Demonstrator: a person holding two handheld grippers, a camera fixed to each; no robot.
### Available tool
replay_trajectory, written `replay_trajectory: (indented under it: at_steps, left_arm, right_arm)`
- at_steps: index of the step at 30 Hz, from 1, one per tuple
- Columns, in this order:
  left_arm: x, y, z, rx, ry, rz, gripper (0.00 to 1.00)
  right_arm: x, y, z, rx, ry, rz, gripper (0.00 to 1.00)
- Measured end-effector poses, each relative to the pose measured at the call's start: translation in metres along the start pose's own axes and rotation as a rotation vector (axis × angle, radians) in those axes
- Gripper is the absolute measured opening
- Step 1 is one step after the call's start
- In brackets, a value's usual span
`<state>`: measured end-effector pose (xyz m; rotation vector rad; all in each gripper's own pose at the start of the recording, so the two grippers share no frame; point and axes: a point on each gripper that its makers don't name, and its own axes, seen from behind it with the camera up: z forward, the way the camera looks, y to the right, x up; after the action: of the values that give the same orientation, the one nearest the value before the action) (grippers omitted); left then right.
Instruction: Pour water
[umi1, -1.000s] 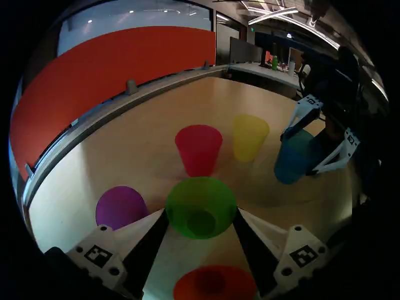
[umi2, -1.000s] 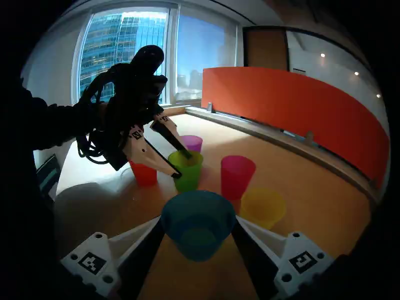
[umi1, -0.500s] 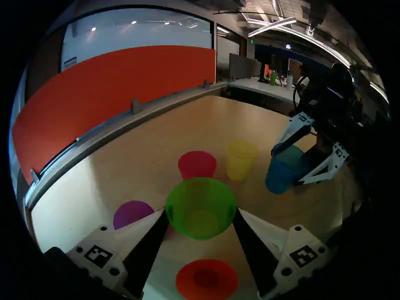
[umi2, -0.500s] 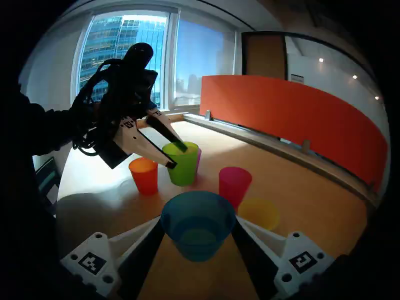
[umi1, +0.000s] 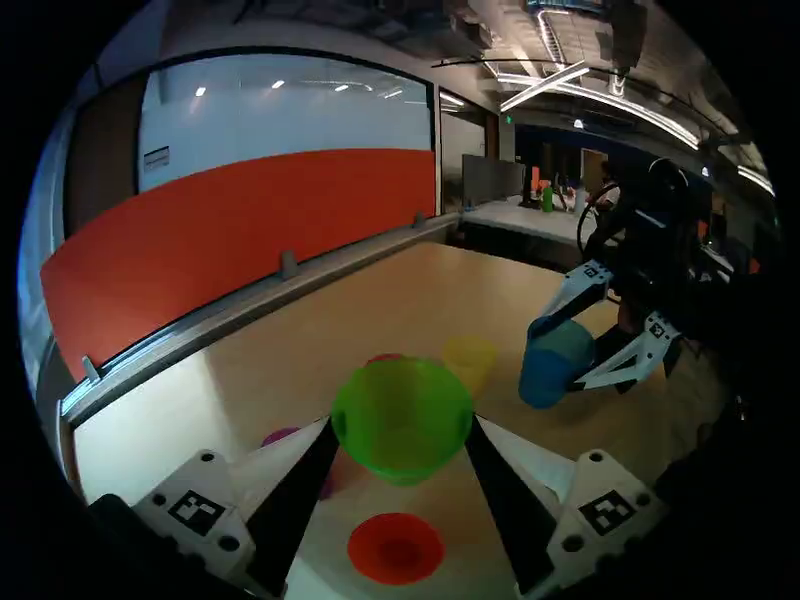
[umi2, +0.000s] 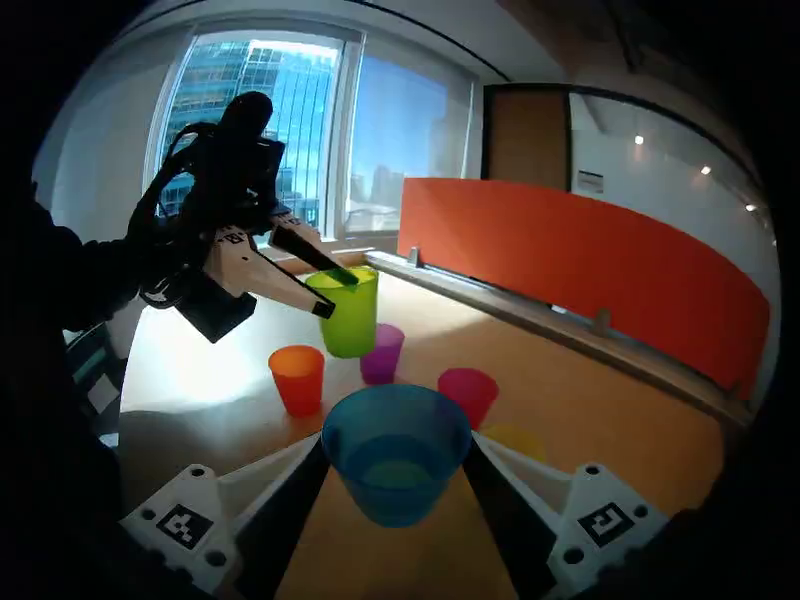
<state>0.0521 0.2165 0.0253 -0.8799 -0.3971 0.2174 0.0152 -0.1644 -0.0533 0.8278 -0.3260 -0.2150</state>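
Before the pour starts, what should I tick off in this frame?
1. Grip, left gripper shut on green cup: ok.
2. Grip, right gripper shut on blue cup: ok.
3. Both held cups lifted off the table: ok.
4. One held cup's rim above the other, ready to pour: not ok, they hang apart.
5. Water in either held cup: cannot tell.
6. Orange cup, purple cup, pink cup and yellow cup standing upright on the table: ok.
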Motion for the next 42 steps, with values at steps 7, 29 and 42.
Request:
replay_trajectory:
  at_steps: [7,29,42]
  left_arm:
    - [0.021,0.004,-0.024,0.005,0.085,-0.026,0.87]
    - [0.062,0.025,-0.071,-0.004,0.267,-0.059,0.88]
    - [0.069,0.033,-0.084,0.004,0.329,-0.060,0.88]
  right_arm:
    - [0.016,-0.004,-0.005,-0.005,0.037,0.015,0.91]
    - [0.052,-0.022,-0.017,-0.007,0.126,-0.009,0.91]
    - [0.065,-0.023,-0.021,-0.015,0.152,-0.020,0.92]
